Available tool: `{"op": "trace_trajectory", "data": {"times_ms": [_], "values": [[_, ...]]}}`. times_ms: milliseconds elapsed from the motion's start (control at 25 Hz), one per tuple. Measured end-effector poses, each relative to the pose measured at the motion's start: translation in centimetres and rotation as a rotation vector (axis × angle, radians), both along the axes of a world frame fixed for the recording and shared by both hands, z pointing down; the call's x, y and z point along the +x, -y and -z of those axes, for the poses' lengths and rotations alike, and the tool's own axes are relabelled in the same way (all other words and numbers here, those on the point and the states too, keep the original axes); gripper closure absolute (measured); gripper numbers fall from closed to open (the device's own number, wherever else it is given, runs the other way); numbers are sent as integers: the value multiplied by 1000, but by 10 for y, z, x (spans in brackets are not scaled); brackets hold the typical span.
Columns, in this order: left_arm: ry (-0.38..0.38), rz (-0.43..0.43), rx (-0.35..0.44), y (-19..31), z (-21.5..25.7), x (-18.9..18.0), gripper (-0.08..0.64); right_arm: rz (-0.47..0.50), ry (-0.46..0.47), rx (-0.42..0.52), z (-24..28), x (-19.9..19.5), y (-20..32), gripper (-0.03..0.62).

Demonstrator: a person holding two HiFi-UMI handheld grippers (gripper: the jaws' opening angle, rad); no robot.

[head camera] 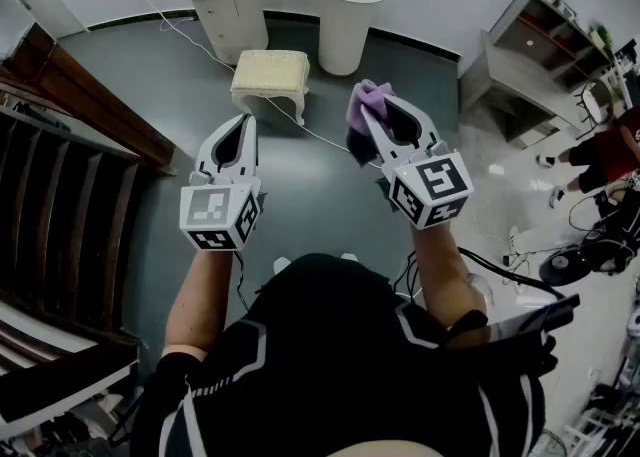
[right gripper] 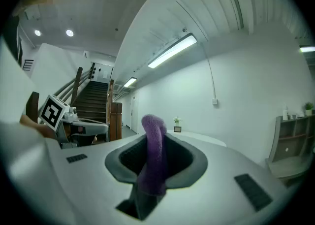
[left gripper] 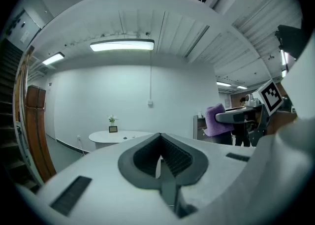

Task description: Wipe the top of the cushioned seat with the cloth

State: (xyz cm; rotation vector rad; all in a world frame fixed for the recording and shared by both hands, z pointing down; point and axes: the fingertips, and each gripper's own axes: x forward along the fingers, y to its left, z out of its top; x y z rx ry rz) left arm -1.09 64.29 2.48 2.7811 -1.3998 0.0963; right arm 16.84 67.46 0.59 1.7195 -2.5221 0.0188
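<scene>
Pinches the purple cloth (head camera: 362, 95) in the right hand-held gripper (head camera: 372, 113), left hand-held gripper (head camera: 246, 121) closed on nothing, both well short of the cushioned seat (head camera: 270, 70), seemingly for the approach.

No words or numbers can be read anywhere. The left cube (head camera: 218, 213) on the left gripper (head camera: 244, 121) and the right cube (head camera: 432, 188) on the right gripper (head camera: 366, 113) only have black and white square patterns, not letters. The little frame (left gripper: 113, 129) on the white table (left gripper: 98, 136) is too small to read
</scene>
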Motion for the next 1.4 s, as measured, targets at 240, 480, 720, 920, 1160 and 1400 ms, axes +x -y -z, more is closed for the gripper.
{"op": "trace_trajectory", "data": {"times_ms": [240,480,720,920,1160,1400], "values": [[12,-2,0,-2,1,-3,557,-4,-1,-12,-3,-2,-1,494],[20,0,9,4,5,-7,557,-15,51,6,4,-1,1,490],[25,-6,42,14,16,-21,557,-15,54,-1,11,-16,9,485],[13,-47,59,11,10,-45,557,-24,51,4,2,-48,6,485],[-11,-76,49,24,-1,-69,557,-23,37,-15,-11,-82,19,485],[-4,-47,56,56,-7,-70,557,26,45,-12,-14,-89,58,485]]}}
